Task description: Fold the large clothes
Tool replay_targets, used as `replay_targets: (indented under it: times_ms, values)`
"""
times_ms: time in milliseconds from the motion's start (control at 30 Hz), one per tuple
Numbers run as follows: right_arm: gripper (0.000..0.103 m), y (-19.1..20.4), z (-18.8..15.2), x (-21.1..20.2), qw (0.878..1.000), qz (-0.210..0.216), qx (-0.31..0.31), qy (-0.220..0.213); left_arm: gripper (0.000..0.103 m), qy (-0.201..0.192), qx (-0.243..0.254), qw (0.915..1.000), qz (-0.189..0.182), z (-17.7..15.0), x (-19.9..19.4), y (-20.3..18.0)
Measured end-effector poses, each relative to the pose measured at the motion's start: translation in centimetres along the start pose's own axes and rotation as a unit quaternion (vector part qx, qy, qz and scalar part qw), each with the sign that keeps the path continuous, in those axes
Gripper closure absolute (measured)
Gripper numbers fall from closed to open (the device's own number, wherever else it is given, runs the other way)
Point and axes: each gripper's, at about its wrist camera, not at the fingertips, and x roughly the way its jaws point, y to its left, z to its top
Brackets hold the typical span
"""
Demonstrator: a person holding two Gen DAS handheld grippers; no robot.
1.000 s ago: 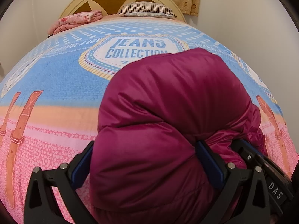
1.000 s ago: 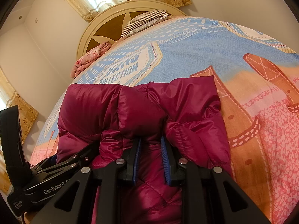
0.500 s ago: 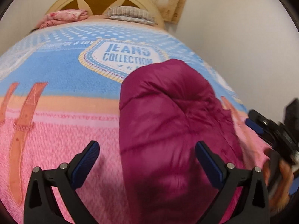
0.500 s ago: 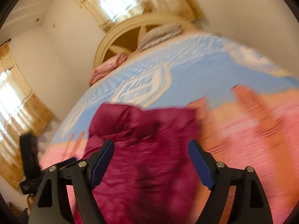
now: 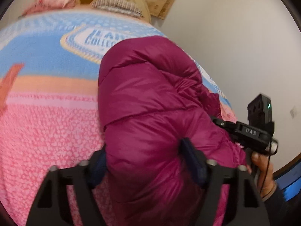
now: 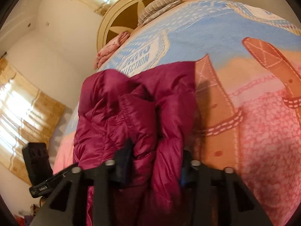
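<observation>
Jacket (image 5: 150, 103) of quilted maroon down lies bunched lengthwise on the bed (image 5: 47, 131), over a blanket printed in blue, orange and pink. Left gripper (image 5: 144, 162) has its jaws clenched around a thick puffy fold at the near end. Right gripper (image 6: 156, 162) likewise grasps a gathered fold of the same jacket between its jaws. Beyond, a striped pillow (image 6: 160, 3) and a pink bundle (image 6: 112, 47) sit against the cream headboard (image 6: 120, 15).

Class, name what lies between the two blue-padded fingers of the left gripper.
A puffy fold of the maroon quilted down jacket fills the left gripper, seen in the left wrist view.
</observation>
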Motion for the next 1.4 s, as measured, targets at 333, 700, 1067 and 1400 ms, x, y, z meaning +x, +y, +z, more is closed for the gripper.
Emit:
replay_targets:
  times_ms: [333,700,1067,1400]
  values:
    - [0.083,3.9,-1.4,-2.9,0.999,0.02,-0.031,-0.035,0.074,-0.033,0.048,0.9957,0.073,-1.2,-6.0,-2.5]
    - [0.083,13.8,-1.1,1.3,0.993,0.088,-0.073,-0.017,0.075,-0.079,0.024,0.986,0.145,-2.1,-13.8,1.4]
    - [0.083,25.2,-2.1,8.7,0.981,0.139,-0.132,0.042,0.075,-0.11,-0.037,0.9731,0.199,-2.6,-17.7,5.2]
    - [0.083,30.8,-3.7,14.2,0.971,0.151,-0.166,0.087,0.075,-0.117,-0.086,0.9629,0.227,-4.5,-18.3,6.7]
